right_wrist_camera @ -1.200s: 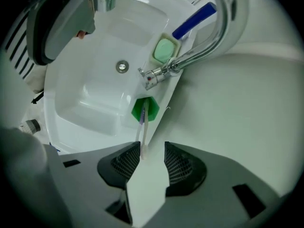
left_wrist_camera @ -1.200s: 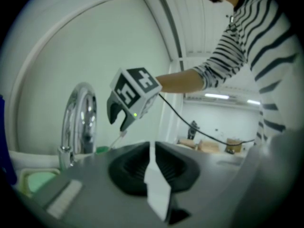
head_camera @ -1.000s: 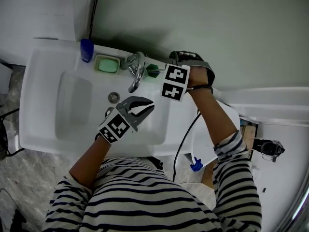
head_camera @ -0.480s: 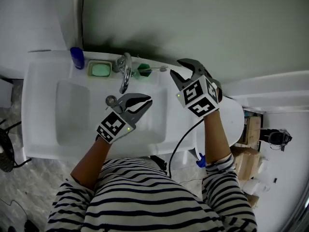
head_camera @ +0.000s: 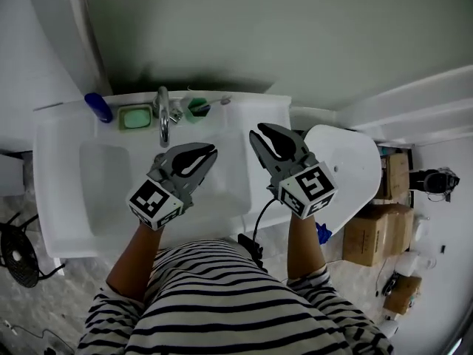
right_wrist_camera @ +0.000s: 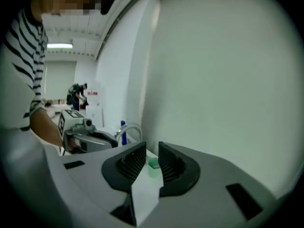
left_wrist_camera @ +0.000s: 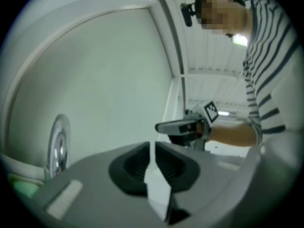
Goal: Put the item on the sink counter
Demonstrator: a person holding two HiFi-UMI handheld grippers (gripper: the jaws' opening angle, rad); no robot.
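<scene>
While your right gripper (head_camera: pixel 260 133) hangs over the right end of the sink counter (head_camera: pixel 260 113), its jaws are closing. A narrow gap is left and nothing sits between the pads, so it's empty. Your left gripper (head_camera: pixel 211 151) is over the basin (head_camera: pixel 103 176), near the spout of the faucet (head_camera: pixel 163 118), with its jaws fully together and holding nothing. The task item, a green thing with a thin light handle (head_camera: pixel 196 108), lies on the counter's back edge just right of the faucet, apart from both grippers. I can't tell exactly what it is. Left of the faucet on the same edge are a green soap dish (head_camera: pixel 135 117), then a blue bottle (head_camera: pixel 97 107) at the back-left corner.
</scene>
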